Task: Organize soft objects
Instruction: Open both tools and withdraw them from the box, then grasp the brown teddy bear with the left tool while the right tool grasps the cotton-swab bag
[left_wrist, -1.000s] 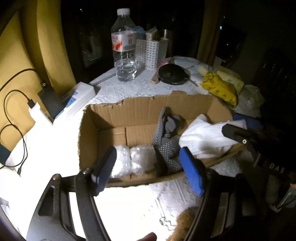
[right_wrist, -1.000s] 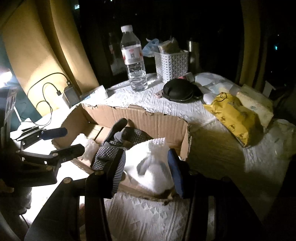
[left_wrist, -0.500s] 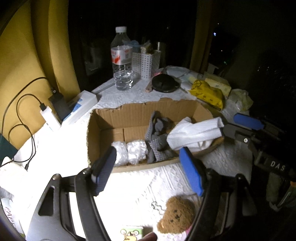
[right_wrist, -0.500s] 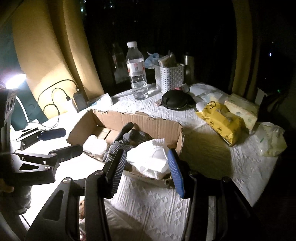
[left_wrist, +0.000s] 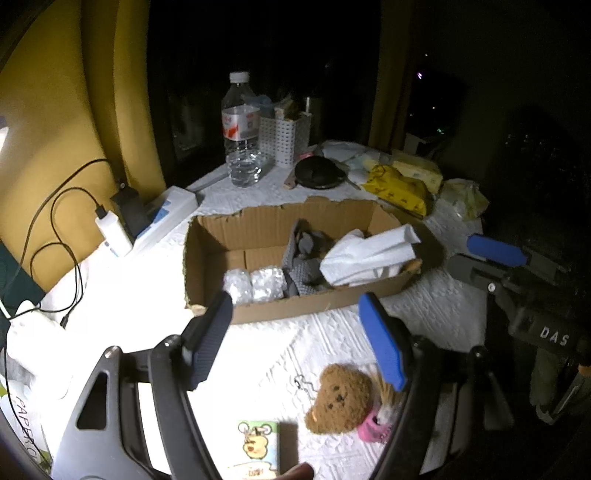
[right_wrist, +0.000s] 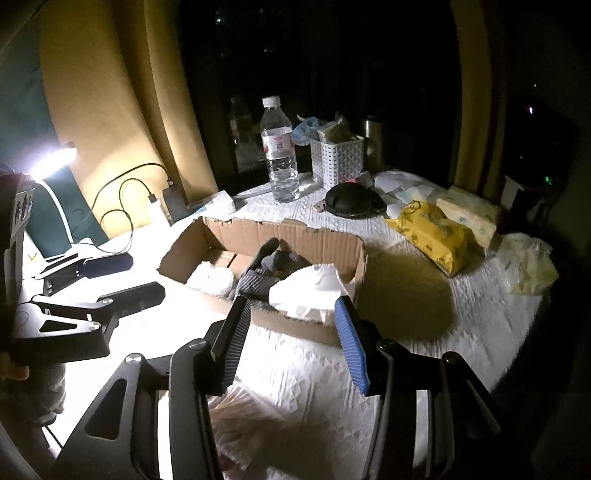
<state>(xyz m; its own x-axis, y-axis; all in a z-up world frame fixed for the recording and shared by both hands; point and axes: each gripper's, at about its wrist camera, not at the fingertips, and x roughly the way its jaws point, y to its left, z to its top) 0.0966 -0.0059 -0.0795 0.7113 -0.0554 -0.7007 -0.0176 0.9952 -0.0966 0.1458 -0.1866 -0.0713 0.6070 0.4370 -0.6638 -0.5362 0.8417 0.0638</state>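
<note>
An open cardboard box (left_wrist: 258, 225) (right_wrist: 317, 236) sits on the white table cover. In it lie a white folded cloth (left_wrist: 369, 254) (right_wrist: 310, 291), grey dotted socks (left_wrist: 303, 258) (right_wrist: 266, 273) and white bubble-wrap rolls (left_wrist: 255, 284) (right_wrist: 212, 278). A brown bear plush (left_wrist: 340, 398) with a pink piece lies on the table in front of the box. My left gripper (left_wrist: 295, 339) is open and empty, above the table before the box. My right gripper (right_wrist: 291, 343) is open and empty, near the box's front right corner, and shows at the right of the left wrist view (left_wrist: 495, 258).
Behind the box stand a water bottle (left_wrist: 240, 129), a white basket (left_wrist: 282, 138), a black pouch (left_wrist: 319, 173), yellow packets (left_wrist: 399, 188) and a power strip with cables (left_wrist: 162, 214). A small cartoon pack (left_wrist: 258, 446) lies near the front edge. A lamp (right_wrist: 55, 158) glows left.
Both grippers have pulled back and up from the box. The right gripper has let go of the white cloth, which now lies in the box. The bear plush came into view.
</note>
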